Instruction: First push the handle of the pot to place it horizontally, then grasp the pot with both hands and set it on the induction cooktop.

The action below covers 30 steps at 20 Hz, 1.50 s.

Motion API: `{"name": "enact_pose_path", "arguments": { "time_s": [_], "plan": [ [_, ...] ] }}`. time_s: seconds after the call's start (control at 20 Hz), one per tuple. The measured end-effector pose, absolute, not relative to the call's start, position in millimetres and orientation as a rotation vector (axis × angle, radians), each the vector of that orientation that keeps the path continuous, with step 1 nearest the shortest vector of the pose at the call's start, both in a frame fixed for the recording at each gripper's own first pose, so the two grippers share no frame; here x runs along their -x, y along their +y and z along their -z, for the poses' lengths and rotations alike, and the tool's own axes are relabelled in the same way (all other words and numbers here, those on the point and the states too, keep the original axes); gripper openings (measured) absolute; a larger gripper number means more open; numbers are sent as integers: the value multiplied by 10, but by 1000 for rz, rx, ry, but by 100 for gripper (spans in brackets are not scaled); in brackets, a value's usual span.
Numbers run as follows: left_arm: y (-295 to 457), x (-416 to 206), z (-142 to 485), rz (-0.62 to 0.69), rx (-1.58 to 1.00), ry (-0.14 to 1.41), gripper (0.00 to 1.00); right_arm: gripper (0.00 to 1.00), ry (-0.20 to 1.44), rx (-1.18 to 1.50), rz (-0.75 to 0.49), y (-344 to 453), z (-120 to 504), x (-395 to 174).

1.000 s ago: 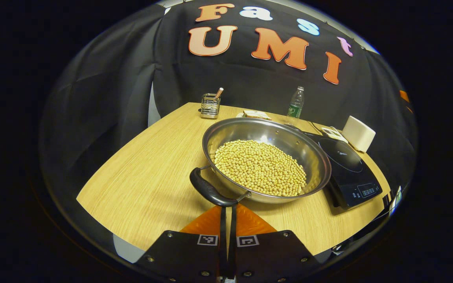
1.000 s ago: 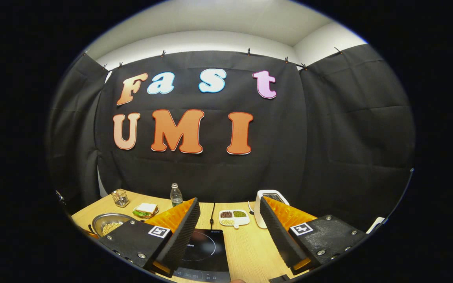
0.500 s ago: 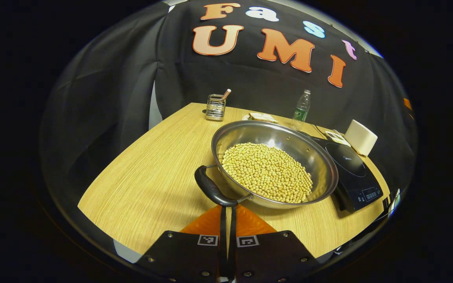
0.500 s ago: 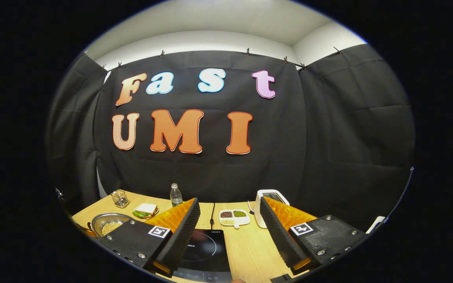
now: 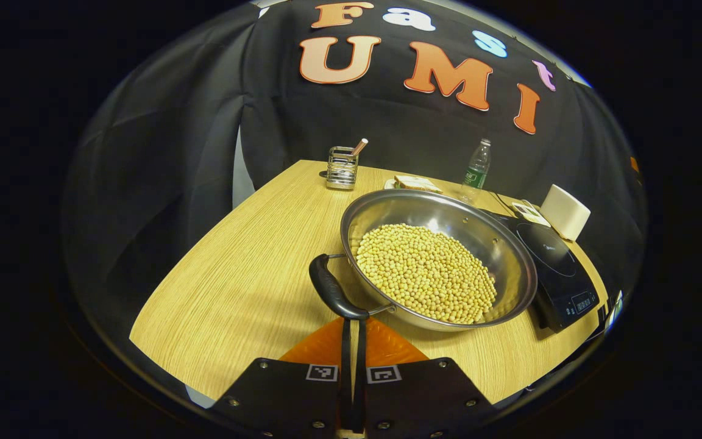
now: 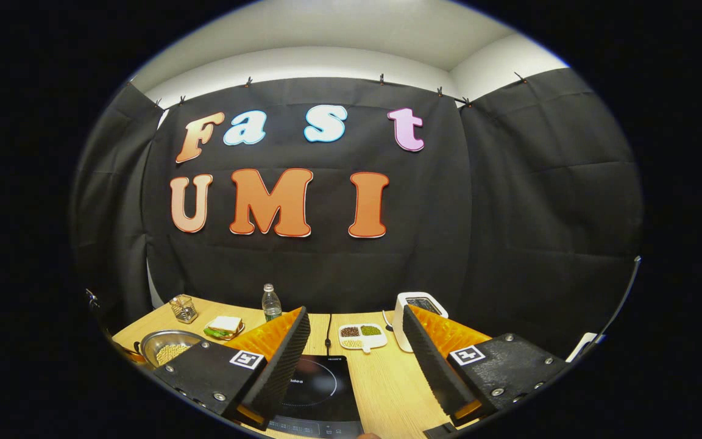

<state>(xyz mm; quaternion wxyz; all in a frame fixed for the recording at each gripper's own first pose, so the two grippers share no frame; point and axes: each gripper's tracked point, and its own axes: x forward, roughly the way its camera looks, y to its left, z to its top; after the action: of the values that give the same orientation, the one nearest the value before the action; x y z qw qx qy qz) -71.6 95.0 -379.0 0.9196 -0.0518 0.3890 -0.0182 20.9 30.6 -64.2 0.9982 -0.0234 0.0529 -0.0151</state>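
Closed tight, my left claw (image 5: 352, 329) has its two orange fingers pressed together with nothing between them, their tips right at the black handle (image 5: 330, 291) of the pot (image 5: 512, 259); I cannot tell whether they touch it. That handle curves along the pot's near side, fixed to the rim by thin metal rods. The pot is a wide steel one, sitting on the wooden counter (image 5: 235, 286) and holding a bed of yellow beans (image 5: 427, 271). Its far right edge sits just beside the black induction cooktop (image 5: 561, 268), not on it.

My right claw (image 6: 354, 341) is spread wide, fingers well apart and gripping nothing, held over the cooktop (image 6: 320, 387). From there I see the pot (image 6: 171, 342) off to the left.

Further back on the counter stand a wire holder (image 5: 342, 167), a sandwich (image 5: 415, 183), a plastic bottle (image 5: 476, 171) and a white appliance (image 5: 564, 211). A small divided dish (image 6: 362, 334) lies beyond the cooktop.
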Motion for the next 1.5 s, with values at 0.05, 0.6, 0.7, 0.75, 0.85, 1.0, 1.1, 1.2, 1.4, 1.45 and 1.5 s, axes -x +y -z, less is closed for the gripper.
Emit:
{"name": "enact_pose_path", "arguments": {
  "time_s": [0.05, 0.6, 0.7, 0.75, 0.85, 1.0, 1.1, 1.2, 1.4, 1.45, 1.5],
  "plan": [
    [971, 680, 3789, 37, 120, 799, 4, 95, 106, 47, 33, 309, 650, -218],
    [1205, 321, 3872, 44, 82, 779, 2, 95, 129, 46, 46, 415, 775, -264],
    [1233, 244, 3889, 46, 75, 774, 3, 95, 133, 43, 46, 433, 792, -279],
    [1254, 213, 3908, 47, 70, 771, 3, 95, 134, 40, 46, 450, 796, -288],
    [1292, 159, 3925, 48, 60, 765, 3, 95, 130, 32, 47, 468, 807, -323],
    [1321, 62, 3953, 48, 42, 759, 2, 95, 136, 33, 47, 515, 855, -359],
    [1339, 14, 3982, 50, 32, 754, 2, 95, 140, 35, 50, 520, 876, -377],
    [1362, -26, 3989, 54, 30, 746, 2, 95, 143, 29, 52, 547, 897, -405],
    [1412, -117, 4024, 64, 50, 735, 2, 95, 149, 18, 55, 588, 930, -431],
    [1415, -146, 4033, 68, 54, 733, 2, 95, 149, 19, 55, 596, 941, -432],
    [1408, -166, 4048, 73, 54, 731, 2, 95, 150, 20, 54, 618, 952, -440]
  ]
}}
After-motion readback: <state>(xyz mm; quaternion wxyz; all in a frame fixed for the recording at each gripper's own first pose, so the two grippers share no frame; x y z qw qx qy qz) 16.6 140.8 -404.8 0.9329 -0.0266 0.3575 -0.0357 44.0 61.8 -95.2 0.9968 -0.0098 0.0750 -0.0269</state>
